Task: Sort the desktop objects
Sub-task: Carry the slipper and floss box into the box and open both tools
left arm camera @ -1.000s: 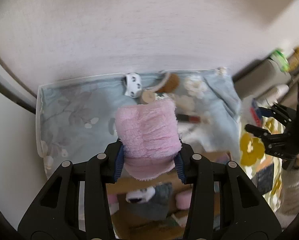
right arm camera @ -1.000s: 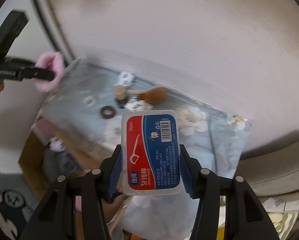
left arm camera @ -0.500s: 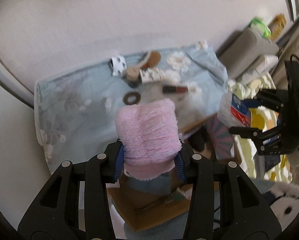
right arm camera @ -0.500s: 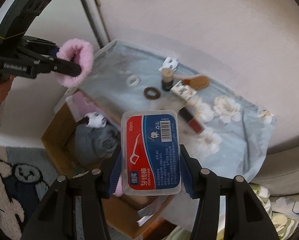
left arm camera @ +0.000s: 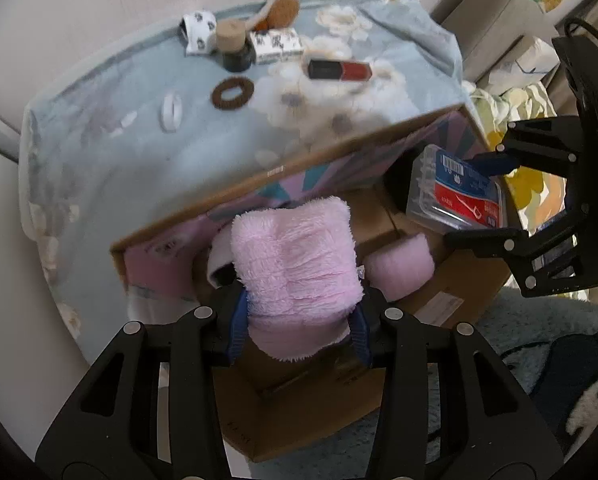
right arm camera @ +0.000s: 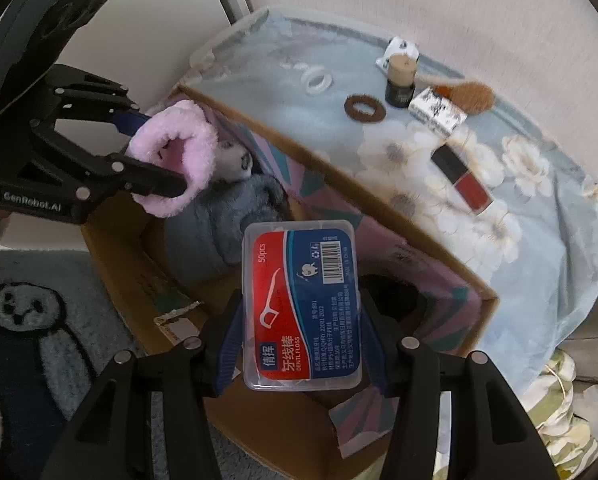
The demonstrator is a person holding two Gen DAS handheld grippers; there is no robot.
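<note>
Both claws have dropped from the worktop (left arm camera: pixel 119 168) to over the cardboard box (right arm camera: pixel 451 276): left claw (left arm camera: pixel 299 320) clamps the pink fluffy cloth (left arm camera: pixel 295 264), right claw (right arm camera: pixel 301 344) the floss case (right arm camera: pixel 303 304), ready for release

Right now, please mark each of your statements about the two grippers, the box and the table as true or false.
1. The left gripper holds a fluffy pink fabric piece. True.
2. The right gripper is empty. False: it is shut on a clear plastic dental floss box with a red and blue label.
3. Both grippers are above the open cardboard box. True.
4. The brown hair ring lies inside the cardboard box. False: it lies on the blue flowered tablecloth.
5. The red and black lipstick tube lies on the tablecloth. True.
</note>
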